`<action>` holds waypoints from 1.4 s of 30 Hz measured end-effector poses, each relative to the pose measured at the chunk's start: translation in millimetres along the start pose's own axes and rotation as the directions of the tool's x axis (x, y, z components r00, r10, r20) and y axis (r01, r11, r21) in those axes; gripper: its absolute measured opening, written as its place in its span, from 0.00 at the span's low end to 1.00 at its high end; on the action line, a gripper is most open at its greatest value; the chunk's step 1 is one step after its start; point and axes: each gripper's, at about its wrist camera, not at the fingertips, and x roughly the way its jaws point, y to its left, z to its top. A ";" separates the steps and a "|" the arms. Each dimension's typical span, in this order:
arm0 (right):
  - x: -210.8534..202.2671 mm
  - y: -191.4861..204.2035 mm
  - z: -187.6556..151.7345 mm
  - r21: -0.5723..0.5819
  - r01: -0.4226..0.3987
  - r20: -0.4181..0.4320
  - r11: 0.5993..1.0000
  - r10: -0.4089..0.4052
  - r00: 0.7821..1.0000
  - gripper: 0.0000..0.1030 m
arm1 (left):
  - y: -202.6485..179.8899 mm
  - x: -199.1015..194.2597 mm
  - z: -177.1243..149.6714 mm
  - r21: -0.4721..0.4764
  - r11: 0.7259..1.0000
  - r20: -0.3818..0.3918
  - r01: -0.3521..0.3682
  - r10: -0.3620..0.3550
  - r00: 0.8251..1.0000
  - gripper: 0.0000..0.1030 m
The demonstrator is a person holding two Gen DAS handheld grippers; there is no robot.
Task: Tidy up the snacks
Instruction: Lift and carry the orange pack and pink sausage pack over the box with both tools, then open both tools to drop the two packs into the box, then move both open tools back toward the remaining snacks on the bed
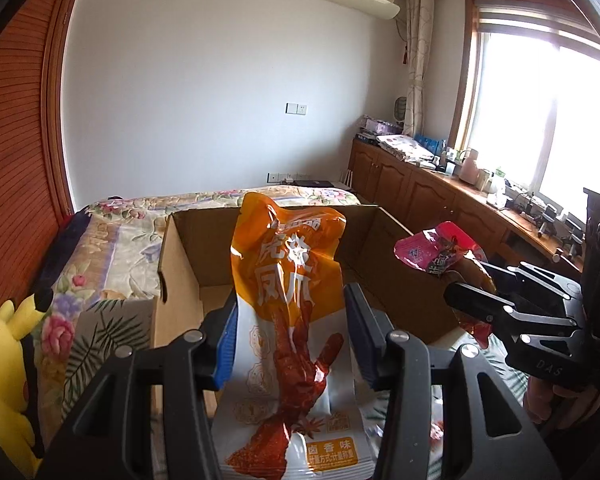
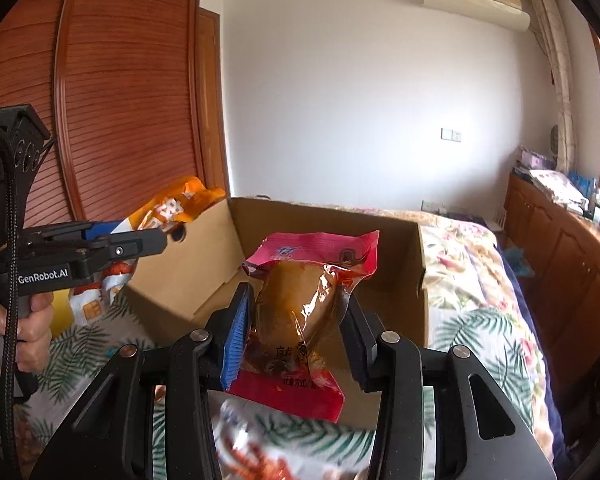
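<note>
My left gripper is shut on an orange and white snack bag printed with a red chicken foot; the bag stands upright between the blue pads, in front of an open cardboard box. My right gripper is shut on a pink and clear pouch with a brown snack inside, held just before the same box. In the left wrist view the right gripper holds the pink pouch at the box's right side. In the right wrist view the left gripper carries the orange bag at the box's left wall.
The box sits on a bed with a floral cover. A yellow plush toy lies at the left. More snack packets lie on the leaf-print cloth below my right gripper. A wooden wardrobe stands left; low cabinets run under the window.
</note>
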 end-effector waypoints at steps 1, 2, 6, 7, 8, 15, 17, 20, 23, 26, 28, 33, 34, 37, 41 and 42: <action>5.4 -1.6 1.3 -0.003 0.000 -0.004 1.000 0.000 1.000 0.41 | 2.3 7.1 1.4 -0.004 1.000 -0.005 -0.002 0.002 1.000 0.46; 10.7 -3.2 2.4 -0.004 -0.001 -0.009 1.000 0.001 1.000 0.41 | 4.5 14.1 2.6 -0.008 1.000 -0.012 -0.006 0.006 1.000 0.46; 30.1 -8.4 3.8 -0.004 0.001 -0.034 1.000 -0.002 0.999 0.41 | 10.8 33.6 3.2 -0.011 1.000 -0.029 -0.016 0.016 0.999 0.46; 34.2 -11.8 3.0 -0.004 0.003 -0.037 1.000 -0.004 0.999 0.41 | 11.8 37.8 3.3 -0.012 1.000 -0.033 -0.018 0.018 0.999 0.46; 37.3 -13.2 2.8 -0.004 0.004 -0.040 1.000 -0.005 0.999 0.41 | 13.0 42.5 2.7 -0.012 1.000 -0.039 -0.023 0.023 0.999 0.46; 57.5 -16.6 -0.7 -0.012 0.010 -0.074 1.000 -0.011 0.997 0.41 | 8.0 55.3 1.6 0.004 0.999 -0.052 -0.034 0.034 0.998 0.47; 60.3 -15.3 -1.0 -0.012 0.008 -0.083 1.000 -0.009 0.996 0.41 | 6.4 59.4 3.3 0.010 0.999 -0.055 -0.036 0.036 0.998 0.47; 67.7 -18.2 0.3 -0.002 0.002 -0.101 1.000 -0.002 0.995 0.41 | 6.2 65.0 5.5 0.018 0.999 -0.065 -0.039 0.041 0.997 0.46; 73.5 -20.3 0.4 0.001 0.000 -0.114 1.000 0.000 0.994 0.41 | 5.1 70.7 5.5 0.021 0.999 -0.077 -0.044 0.045 0.996 0.46; 78.6 -21.6 -0.5 0.010 -0.002 -0.128 1.000 0.003 0.992 0.42 | 3.0 75.1 6.6 0.021 0.998 -0.083 -0.057 0.059 0.995 0.47; 80.8 -21.4 -2.0 0.013 -0.004 -0.135 1.000 0.005 0.991 0.43 | 2.0 75.4 5.5 0.023 0.998 -0.084 -0.060 0.062 0.995 0.49; 80.4 -21.9 -3.1 0.013 0.003 -0.131 1.000 -0.001 0.991 0.49 | 1.1 70.2 5.7 0.018 0.997 -0.070 -0.070 0.071 0.995 0.58; 78.9 -22.8 -2.9 0.017 0.002 -0.130 1.000 0.001 0.992 0.49 | 0.1 68.8 5.2 0.019 0.997 -0.071 -0.070 0.071 0.995 0.58; 70.9 -23.0 -3.8 0.022 0.003 -0.122 1.000 0.000 0.993 0.49 | 0.8 63.7 3.1 0.021 0.997 -0.068 -0.070 0.071 0.995 0.58; 54.5 -21.6 -5.9 0.023 0.003 -0.105 1.000 -0.001 0.995 0.49 | -5.2 51.3 -0.9 0.036 0.997 -0.057 -0.070 0.072 0.996 0.62; 47.7 -20.5 -6.5 0.020 0.004 -0.097 1.000 -0.002 0.995 0.50 | -7.8 47.1 -1.7 0.044 0.997 -0.053 -0.070 0.072 0.996 0.63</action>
